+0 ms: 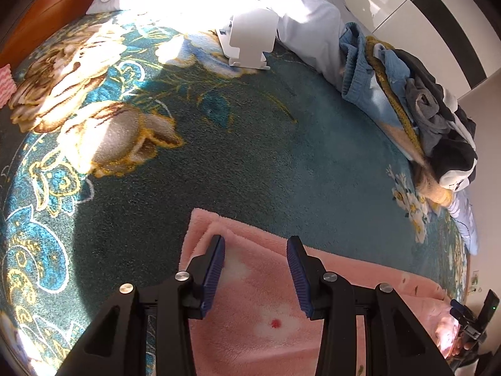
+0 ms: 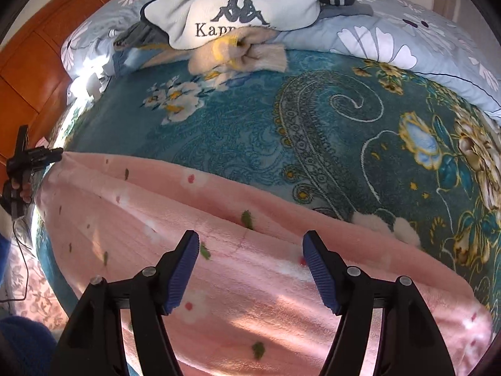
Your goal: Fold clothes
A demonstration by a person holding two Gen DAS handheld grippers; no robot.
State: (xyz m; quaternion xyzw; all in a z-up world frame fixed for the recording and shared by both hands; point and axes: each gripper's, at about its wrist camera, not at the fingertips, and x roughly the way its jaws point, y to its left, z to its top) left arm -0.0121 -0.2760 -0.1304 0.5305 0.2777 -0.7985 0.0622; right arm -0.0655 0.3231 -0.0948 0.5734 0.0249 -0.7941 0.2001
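Note:
A pink fleece garment point(image 1: 260, 300) with small flower and leaf prints lies spread along the near edge of the bed. In the left wrist view its folded corner sits between the fingers of my left gripper point(image 1: 256, 244), which stands open just above it, pads clear of the cloth. In the right wrist view my right gripper point(image 2: 250, 238) is wide open over the same pink garment point(image 2: 250, 285) and nothing is pinched. Each gripper is small at the edge of the other's view: the right gripper point(image 1: 469, 316) and the left gripper point(image 2: 31, 156) at the garment's two ends.
A teal floral blanket point(image 1: 235, 144) covers the bed. A pile of clothes point(image 1: 422, 100) lies at its far side, topped by a white and dark Kappa sweatshirt point(image 2: 238, 12) over a beige garment point(image 2: 247, 53). A white stand point(image 1: 250, 40), a pale blue quilt point(image 2: 407, 40) and wooden panels point(image 2: 25, 62) border it.

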